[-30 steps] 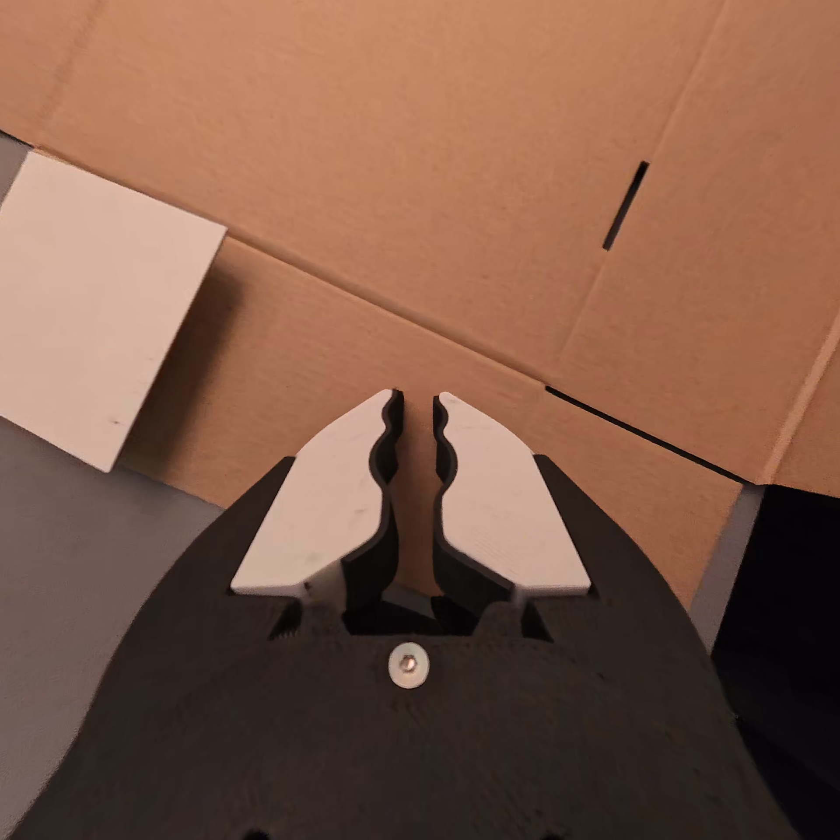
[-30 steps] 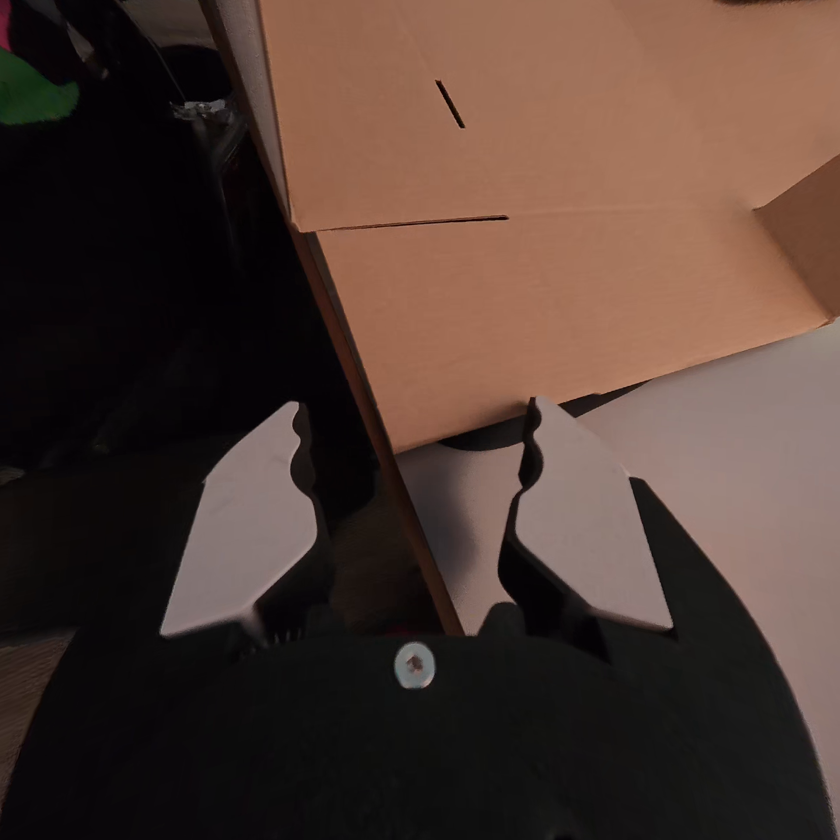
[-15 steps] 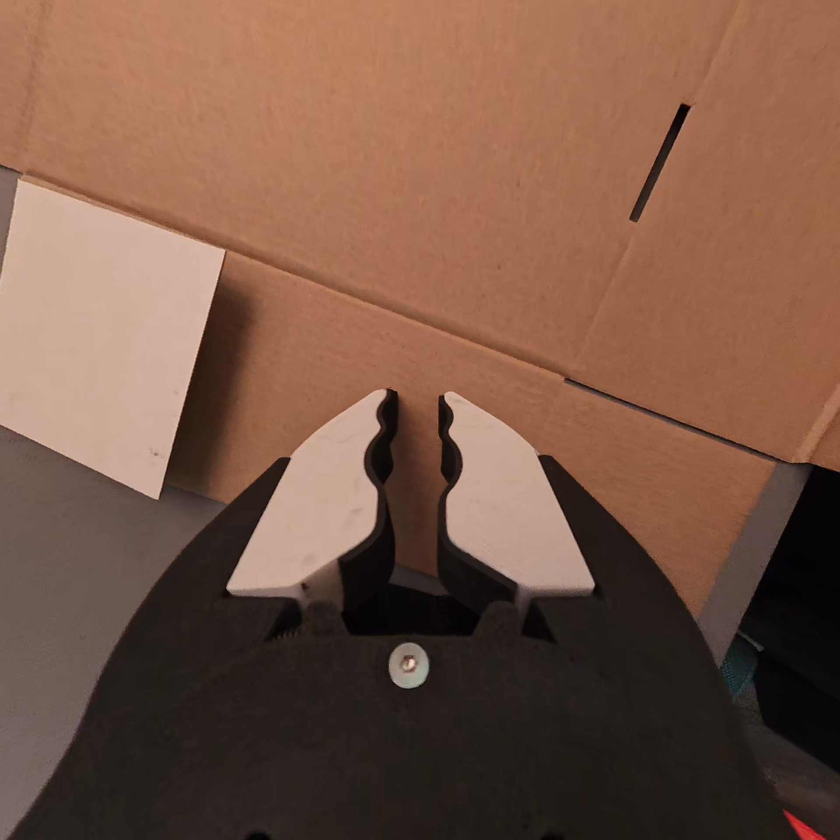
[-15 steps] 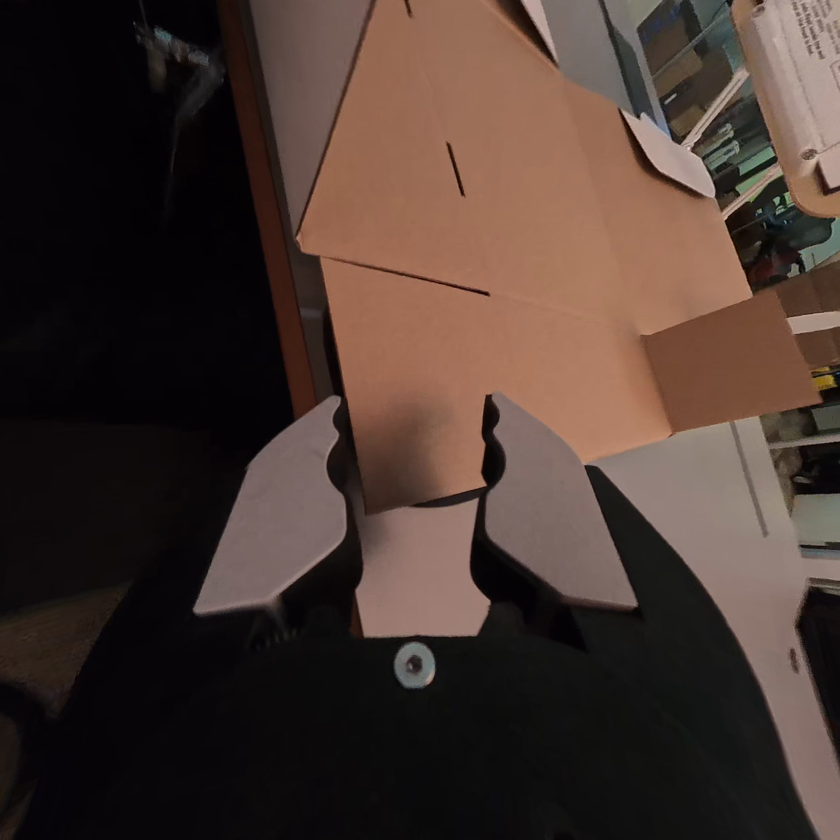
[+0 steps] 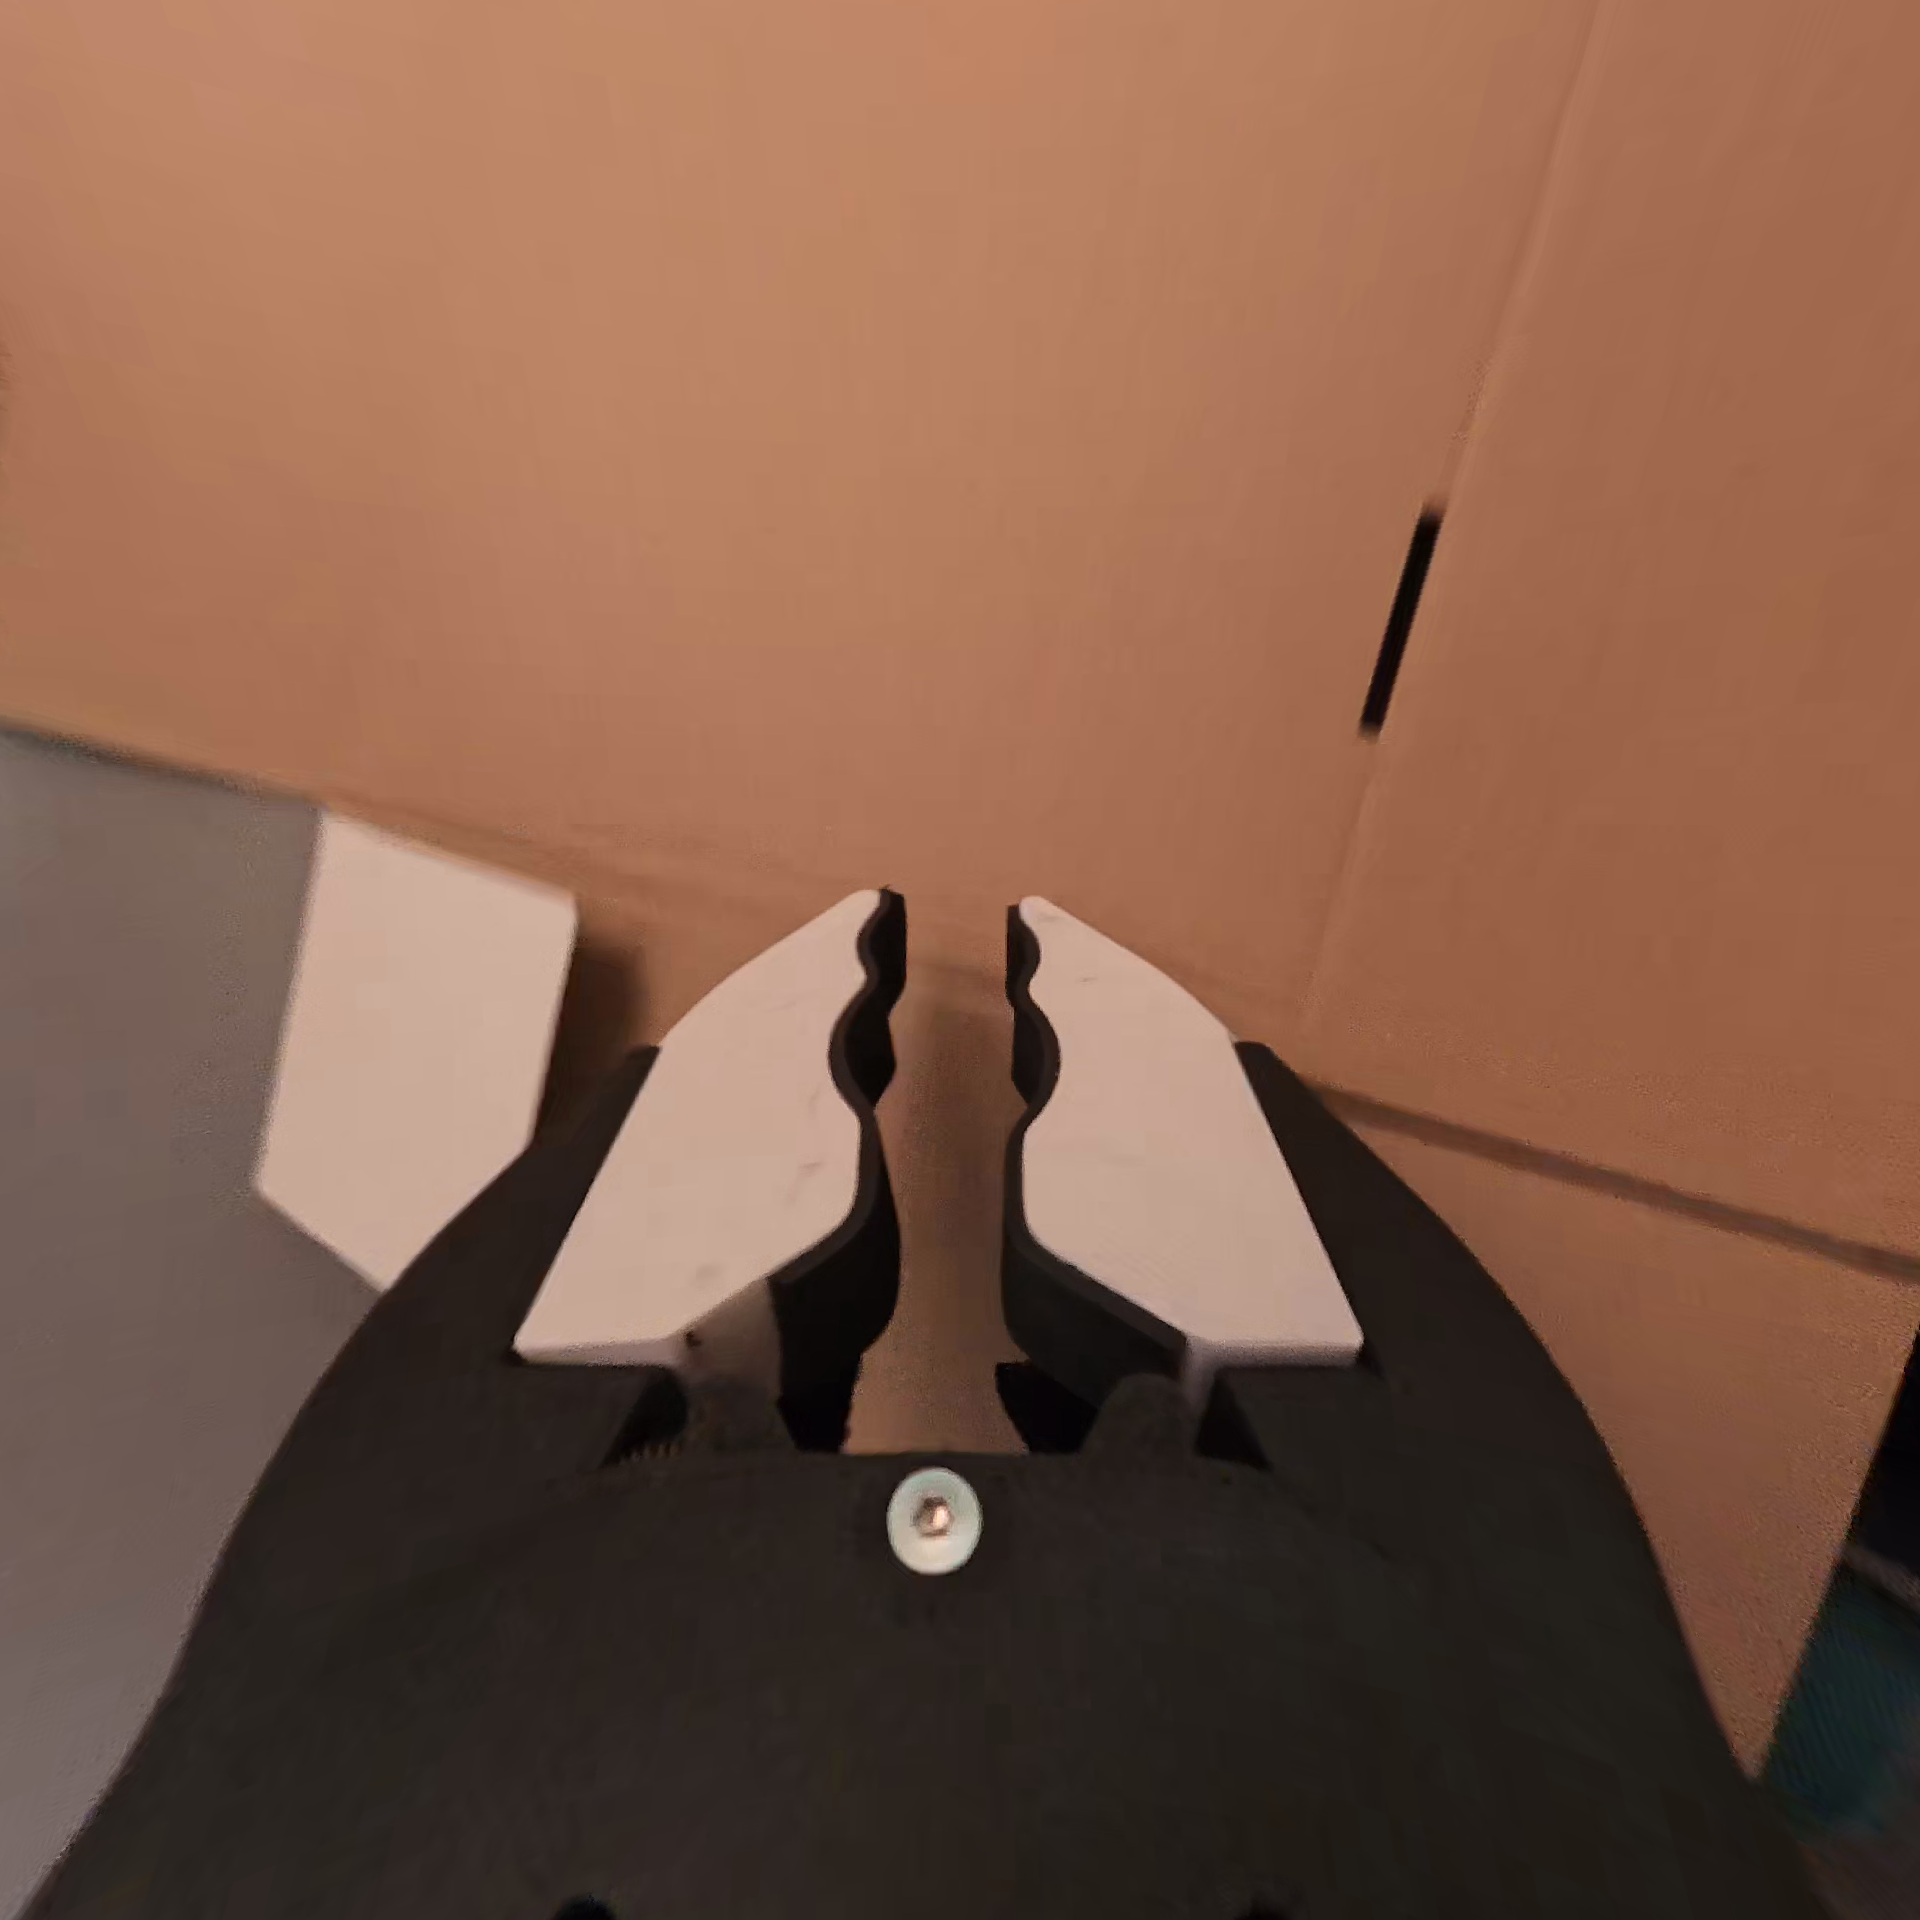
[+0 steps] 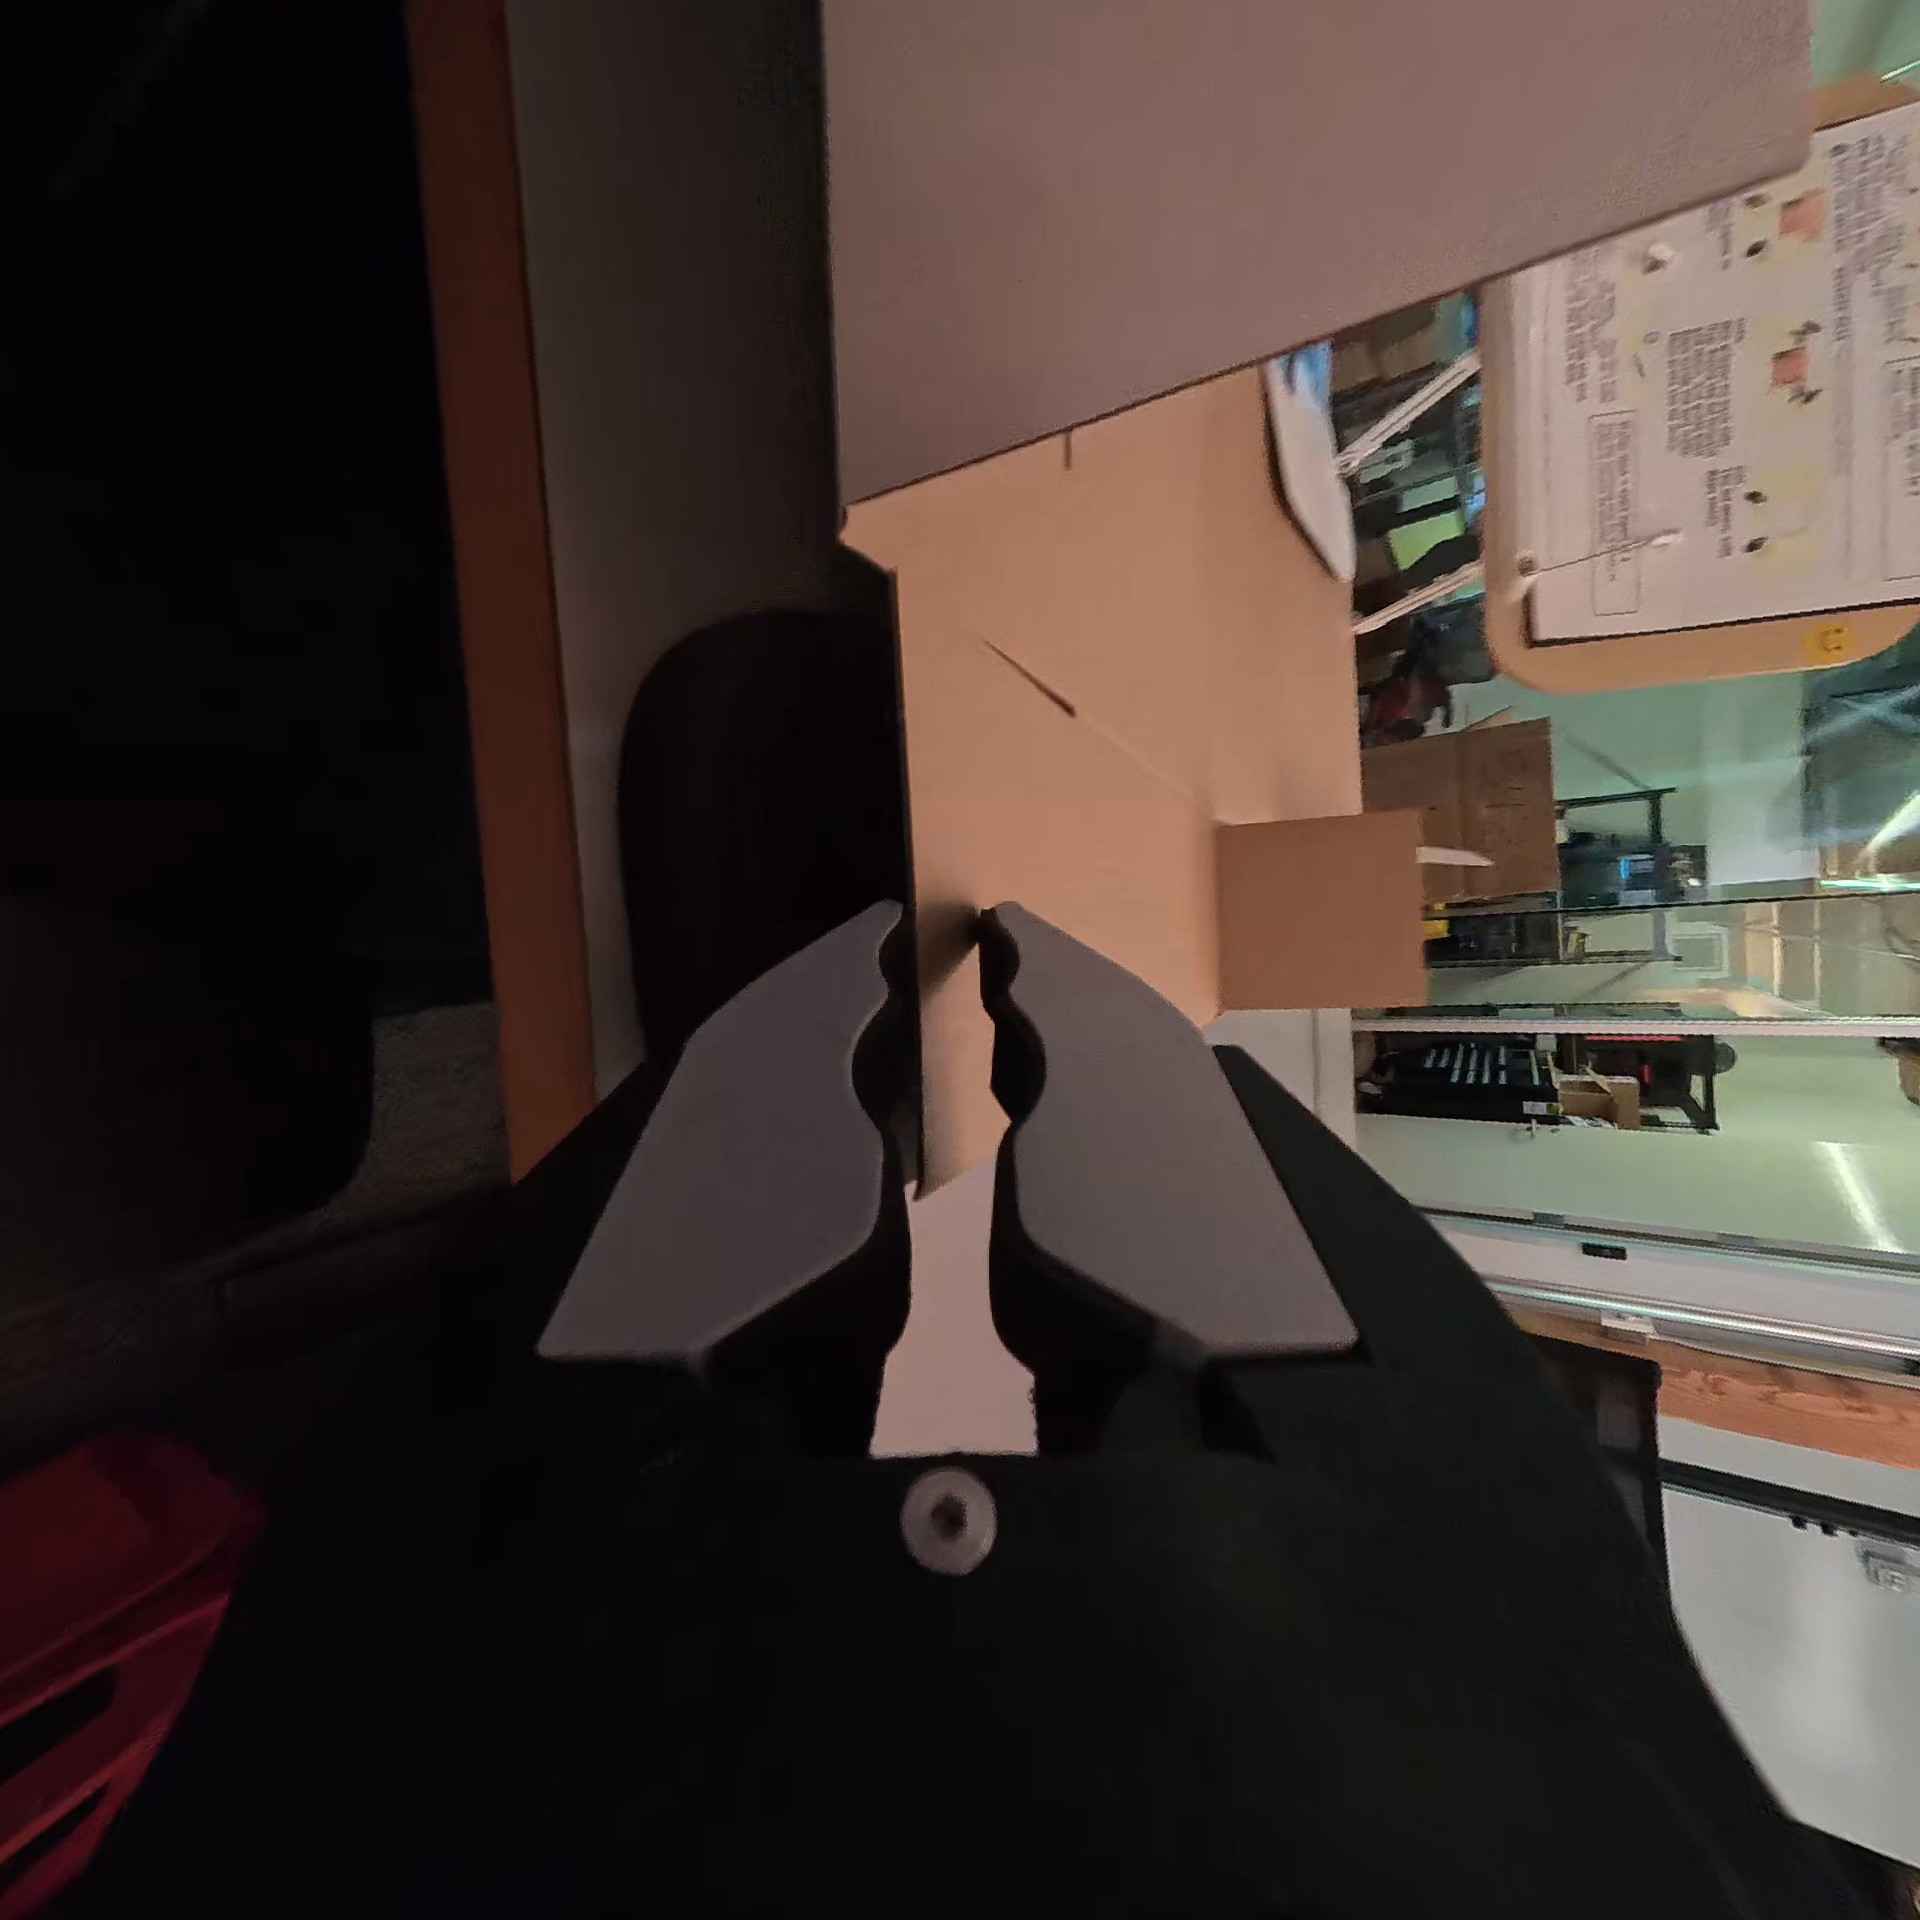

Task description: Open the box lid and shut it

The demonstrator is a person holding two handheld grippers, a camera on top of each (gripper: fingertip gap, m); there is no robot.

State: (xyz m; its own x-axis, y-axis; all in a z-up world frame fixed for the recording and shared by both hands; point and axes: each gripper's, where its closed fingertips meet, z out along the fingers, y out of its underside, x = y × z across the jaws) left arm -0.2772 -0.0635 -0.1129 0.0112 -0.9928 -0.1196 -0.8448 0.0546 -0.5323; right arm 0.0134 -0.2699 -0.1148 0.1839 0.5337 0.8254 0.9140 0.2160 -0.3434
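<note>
The brown cardboard box lid [image 5: 831, 416] fills the left wrist view, with a fold line and a dark slot [image 5: 1397, 623] at the right. My left gripper [image 5: 956, 904] hovers close over its front flap, jaws almost shut with nothing between them. In the right wrist view, my right gripper [image 6: 940, 914] is shut on the edge of the lid's front flap [image 6: 1091, 727], which stands edge-on between the fingers. A brown side tab [image 6: 1320, 914] sticks out to the right. A grey-looking panel of the box [image 6: 1247, 208] hangs above.
A white tab [image 5: 416, 1039] lies left of my left gripper on the grey table [image 5: 125, 1143]. The table's orange edge [image 6: 488, 623] borders dark space at the left. A dark rounded shape [image 6: 758, 810] sits behind the flap. A red object [image 6: 83, 1610] is at the lower left.
My right gripper went from wide open beside the flap to shut on its edge, and its view rolled sideways. The lid now stands closer and steeper in the left wrist view.
</note>
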